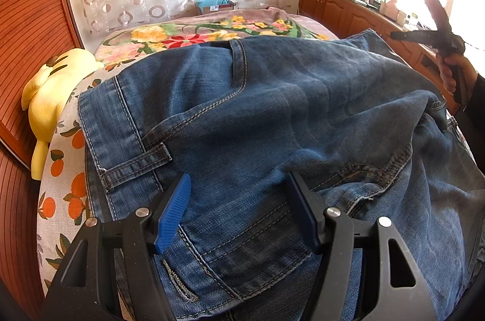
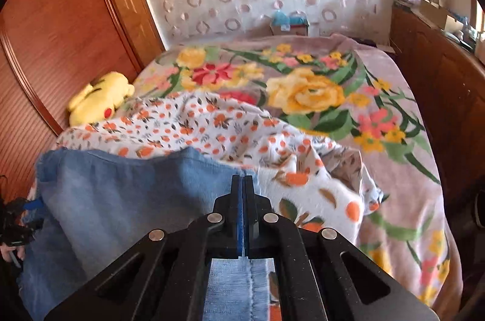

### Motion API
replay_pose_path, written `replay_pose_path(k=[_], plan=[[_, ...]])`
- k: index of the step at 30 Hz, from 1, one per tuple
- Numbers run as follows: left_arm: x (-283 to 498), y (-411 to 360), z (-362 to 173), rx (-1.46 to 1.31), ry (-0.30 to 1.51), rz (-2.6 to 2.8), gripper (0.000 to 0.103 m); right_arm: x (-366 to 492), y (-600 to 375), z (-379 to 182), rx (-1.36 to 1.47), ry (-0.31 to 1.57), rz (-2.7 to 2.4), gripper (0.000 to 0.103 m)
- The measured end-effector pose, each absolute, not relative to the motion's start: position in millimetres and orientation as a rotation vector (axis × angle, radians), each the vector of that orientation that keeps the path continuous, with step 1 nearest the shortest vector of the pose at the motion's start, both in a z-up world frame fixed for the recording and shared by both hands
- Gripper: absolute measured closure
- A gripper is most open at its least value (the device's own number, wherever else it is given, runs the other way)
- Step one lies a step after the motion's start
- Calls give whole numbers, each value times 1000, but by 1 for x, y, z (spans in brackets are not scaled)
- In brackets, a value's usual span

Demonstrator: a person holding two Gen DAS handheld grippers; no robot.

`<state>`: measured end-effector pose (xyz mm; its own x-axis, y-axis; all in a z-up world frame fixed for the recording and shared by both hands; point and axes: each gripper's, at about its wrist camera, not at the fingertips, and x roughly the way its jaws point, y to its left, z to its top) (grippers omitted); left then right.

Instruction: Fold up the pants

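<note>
Blue denim pants (image 1: 272,108) lie spread over the bed, with the waistband and a belt loop (image 1: 136,166) at the left. My left gripper (image 1: 239,199) hovers low over the pocket area, jaws wide apart, and its blue pads (image 1: 172,214) press on nothing. A hand (image 1: 451,72) holds my right gripper (image 1: 439,29) above the pants' right edge. In the right wrist view the right gripper (image 2: 244,181) is shut with nothing between its fingers. Lighter denim (image 2: 121,199) lies under it and to its left.
The bed carries an orange-print sheet (image 2: 212,123) and a floral blanket (image 2: 306,90). A yellow plush toy (image 1: 51,96) lies at the left by the wooden wardrobe (image 2: 60,32). A wooden cabinet (image 1: 339,8) runs along the right. A cardboard box (image 2: 289,23) stands past the bed.
</note>
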<state>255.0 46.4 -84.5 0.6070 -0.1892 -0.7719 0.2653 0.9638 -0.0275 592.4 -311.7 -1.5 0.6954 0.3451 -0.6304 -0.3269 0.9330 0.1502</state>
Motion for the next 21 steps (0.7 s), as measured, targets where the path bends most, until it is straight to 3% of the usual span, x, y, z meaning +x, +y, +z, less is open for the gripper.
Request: replay_pose_path(k=[4,9,14,21], plan=[[255,46,-85,93,880,-263,37,602,-309,-6,39,743,379,98],[255,46,-85,93,880,-263,37,617,-299,-18,8,775,374,76],[255,47,-84,92,880,-263,37,631,-293,-25,-37,821,335,62],[256,46,-85,91,880,-264,37,622,-272,-22,-147,823,343,52]])
